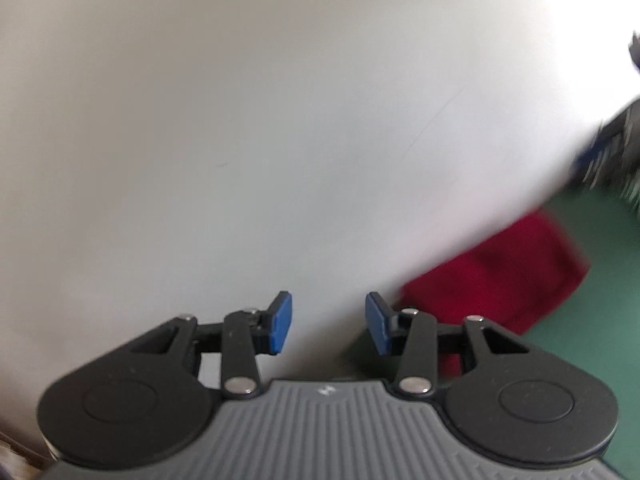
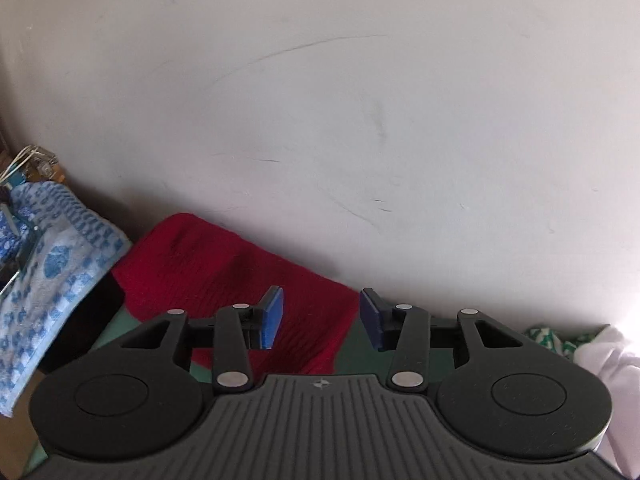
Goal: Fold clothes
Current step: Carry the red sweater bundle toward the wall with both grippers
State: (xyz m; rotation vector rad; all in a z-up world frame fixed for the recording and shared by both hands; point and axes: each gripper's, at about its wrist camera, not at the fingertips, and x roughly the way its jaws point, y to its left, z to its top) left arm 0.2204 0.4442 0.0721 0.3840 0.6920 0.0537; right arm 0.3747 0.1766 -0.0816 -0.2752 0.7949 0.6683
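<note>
Nowhere is any writing legible. Both the left gripper (image 1: 328, 322) and right gripper (image 2: 321, 318) hang with jaws apart, holding nothing. One red cloth (image 2: 236, 276) lies against the white wall (image 2: 320, 120), beside one blue-patterned towel (image 2: 48, 272).

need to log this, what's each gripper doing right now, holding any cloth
left gripper: open, nothing between the pads
right gripper: open, nothing held; the red cloth lies beyond it
</note>
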